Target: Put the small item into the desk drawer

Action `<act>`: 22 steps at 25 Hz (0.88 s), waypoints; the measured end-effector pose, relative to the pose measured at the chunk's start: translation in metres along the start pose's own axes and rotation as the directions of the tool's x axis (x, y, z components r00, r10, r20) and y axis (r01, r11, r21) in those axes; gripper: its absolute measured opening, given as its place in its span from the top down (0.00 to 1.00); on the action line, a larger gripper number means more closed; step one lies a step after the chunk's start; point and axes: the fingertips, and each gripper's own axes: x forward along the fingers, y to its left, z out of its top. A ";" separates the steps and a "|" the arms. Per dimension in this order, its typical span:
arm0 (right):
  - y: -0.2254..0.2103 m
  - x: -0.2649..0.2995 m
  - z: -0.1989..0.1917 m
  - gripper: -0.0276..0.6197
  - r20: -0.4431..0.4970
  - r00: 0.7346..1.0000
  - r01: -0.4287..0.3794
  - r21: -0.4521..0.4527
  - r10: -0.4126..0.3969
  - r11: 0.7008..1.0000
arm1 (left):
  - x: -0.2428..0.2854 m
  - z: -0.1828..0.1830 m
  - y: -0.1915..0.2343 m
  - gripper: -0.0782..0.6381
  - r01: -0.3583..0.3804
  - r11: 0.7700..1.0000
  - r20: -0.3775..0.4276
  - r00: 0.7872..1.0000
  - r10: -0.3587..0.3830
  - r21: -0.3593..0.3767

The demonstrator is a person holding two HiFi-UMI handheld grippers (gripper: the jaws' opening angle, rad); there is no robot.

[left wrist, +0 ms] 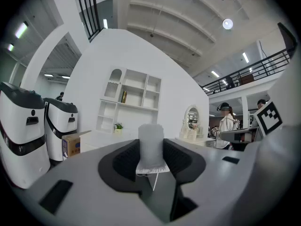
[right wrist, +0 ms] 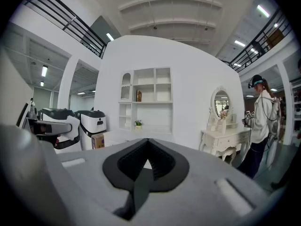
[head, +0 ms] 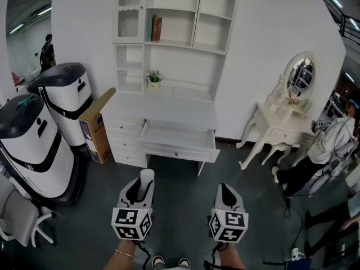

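My left gripper [head: 144,183] is shut on a small white cylinder-shaped item [head: 146,177] that stands upright between its jaws; in the left gripper view the item [left wrist: 151,145] fills the gap between the dark pads. My right gripper [head: 224,191] is shut with nothing in it, its pads meeting in the right gripper view [right wrist: 147,160]. Both are held over the dark floor, in front of the white desk [head: 163,114]. The desk's middle drawer [head: 179,139] is pulled open, a little ahead of the grippers.
A white hutch with shelves [head: 174,32] sits on the desk. Two white-and-black machines [head: 34,145] and a cardboard box [head: 95,131] stand at the left. A white dressing table with a mirror [head: 281,120] and a seated person [head: 332,145] are at the right.
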 end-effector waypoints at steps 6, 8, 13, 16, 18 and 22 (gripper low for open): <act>0.009 0.003 0.002 0.96 -0.004 1.000 0.001 -0.001 -0.001 1.000 | 0.001 0.003 0.010 0.68 0.006 1.000 0.001 1.000 -0.006 -0.005; 0.012 0.004 0.003 0.96 0.004 1.000 0.002 0.003 -0.002 1.000 | 0.002 0.003 0.014 0.68 0.009 1.000 0.002 1.000 -0.009 -0.006; 0.016 0.005 0.006 0.96 0.033 0.999 0.005 0.040 -0.006 0.999 | 0.005 0.004 0.019 0.68 0.032 0.999 0.001 1.000 -0.032 -0.009; 0.016 0.003 0.003 0.96 0.026 0.999 0.025 0.054 -0.026 0.998 | 0.008 0.005 0.019 0.68 0.051 0.999 0.000 0.999 -0.051 -0.003; 0.016 0.003 -0.001 0.96 0.016 0.999 0.036 0.064 -0.037 0.997 | 0.010 0.005 0.022 0.68 0.058 0.998 -0.002 0.998 -0.058 -0.003; 0.008 0.003 -0.012 0.96 -0.009 0.998 0.061 0.075 -0.061 0.995 | 0.017 -0.002 0.022 0.68 0.070 0.997 -0.014 0.997 -0.070 -0.016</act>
